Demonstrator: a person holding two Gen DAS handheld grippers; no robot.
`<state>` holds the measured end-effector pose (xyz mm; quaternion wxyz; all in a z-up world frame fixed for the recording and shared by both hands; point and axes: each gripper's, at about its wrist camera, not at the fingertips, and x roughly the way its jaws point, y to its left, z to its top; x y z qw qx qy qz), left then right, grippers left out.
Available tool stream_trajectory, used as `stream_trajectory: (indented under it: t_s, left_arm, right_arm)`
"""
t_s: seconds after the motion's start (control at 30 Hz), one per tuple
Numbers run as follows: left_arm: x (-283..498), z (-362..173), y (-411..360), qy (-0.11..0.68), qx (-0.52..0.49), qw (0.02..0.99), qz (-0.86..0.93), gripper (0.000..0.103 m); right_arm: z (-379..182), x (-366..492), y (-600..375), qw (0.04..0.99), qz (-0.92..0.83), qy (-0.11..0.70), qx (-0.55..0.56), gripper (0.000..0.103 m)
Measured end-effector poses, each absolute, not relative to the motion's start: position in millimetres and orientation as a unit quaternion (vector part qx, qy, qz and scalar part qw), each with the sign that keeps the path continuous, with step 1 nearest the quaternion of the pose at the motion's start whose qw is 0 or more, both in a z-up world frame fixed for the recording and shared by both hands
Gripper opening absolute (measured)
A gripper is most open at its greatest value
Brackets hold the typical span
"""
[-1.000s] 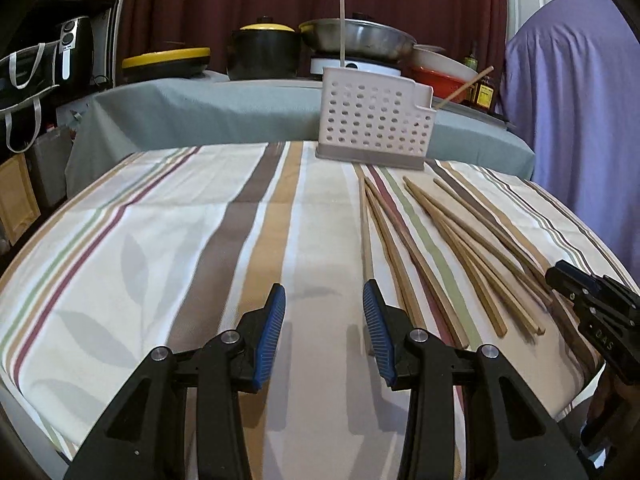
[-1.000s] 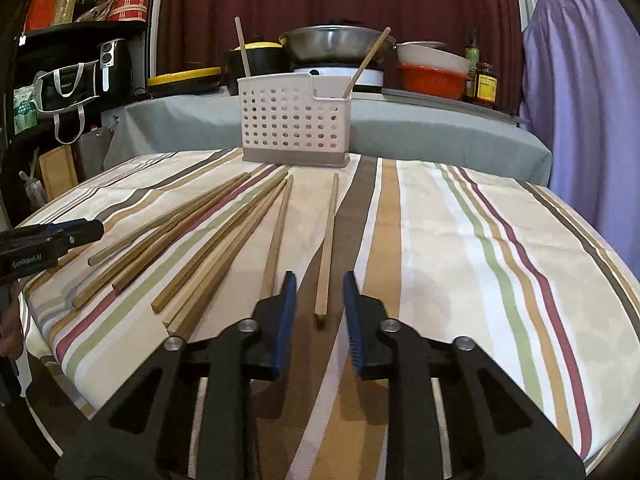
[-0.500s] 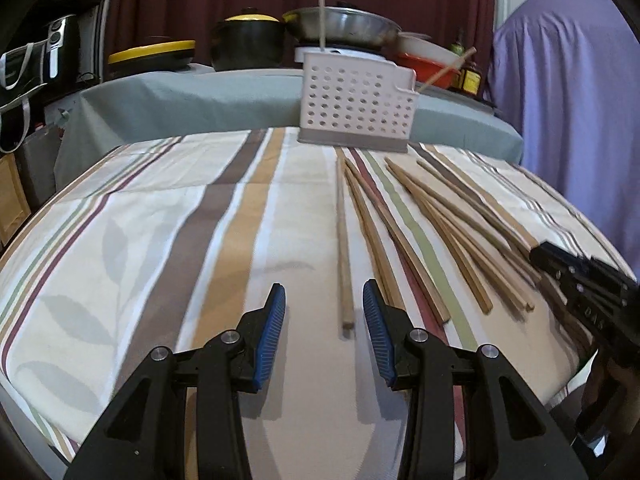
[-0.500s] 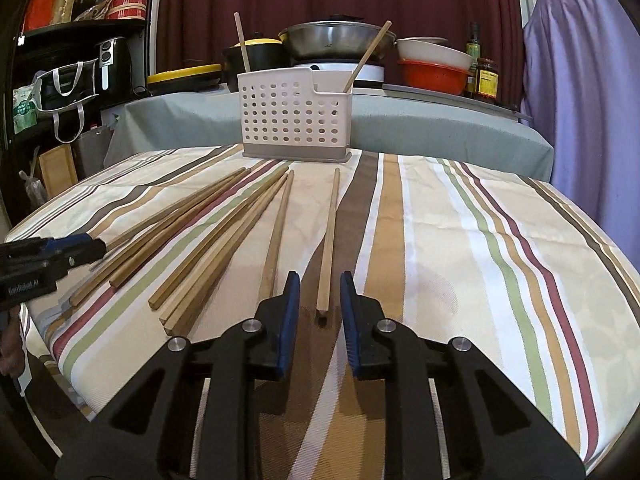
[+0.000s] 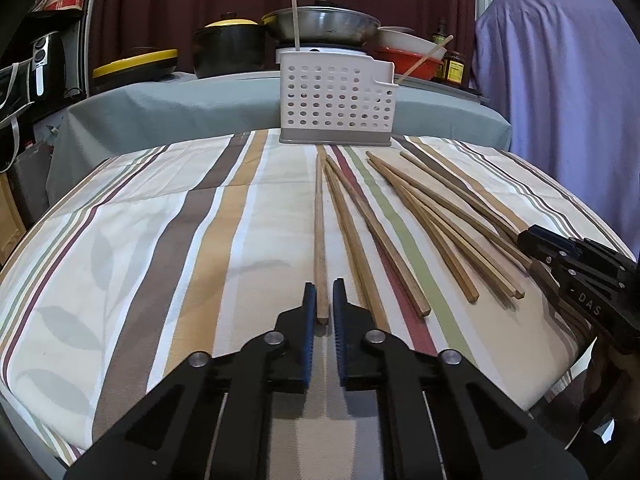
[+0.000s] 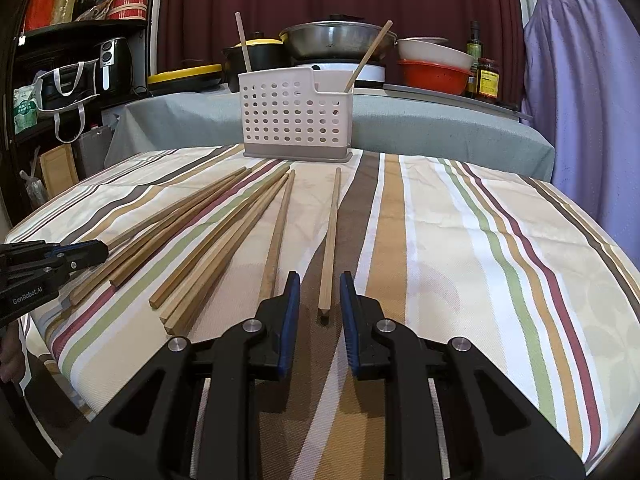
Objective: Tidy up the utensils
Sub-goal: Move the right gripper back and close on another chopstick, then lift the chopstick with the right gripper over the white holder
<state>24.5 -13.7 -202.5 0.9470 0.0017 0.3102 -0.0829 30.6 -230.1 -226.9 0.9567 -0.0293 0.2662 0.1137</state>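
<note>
Here: left claw (image 5: 321, 300) nearly closed around near end of leftmost chopstick (image 5: 319, 232) lying on striped counter (image 5: 160, 260); whether pads touch it, cannot tell. Right claw (image 6: 320, 294) open astride rightmost chopstick (image 6: 330, 240). White holder (image 6: 294, 120) at far edge.

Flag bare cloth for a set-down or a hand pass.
Two bare patches: cloth left of the left gripper's chopstick, out to the table edge; cloth right of the right gripper's chopstick, out to that edge. Crowded: the chopstick fan between them, up to the holder.
</note>
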Motion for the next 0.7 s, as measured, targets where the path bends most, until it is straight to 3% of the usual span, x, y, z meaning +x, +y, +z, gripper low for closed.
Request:
stream_trajectory:
  t_s: [0.17,0.33,0.7]
  left_arm:
    - [26.3,-202.9,-12.2,0.311,-0.003,0.947,-0.081,0.007]
    - [27.2,-202.7,-11.4,0.312,-0.005,0.947,-0.080,0.007]
    - [25.1,-191.8,-10.2,0.294,-0.009,0.953,-0.075,0.007]
  right_arm:
    - [-226.5,31.4,-230.3,0.956,0.111,0.269,-0.027,0.020]
    - [-227.8,36.2,-230.6,0.953,0.106,0.283,-0.026,0.007]
    - [-209.1,29.3,-235.2,0.961,0.100,0.255,-0.027,0.006]
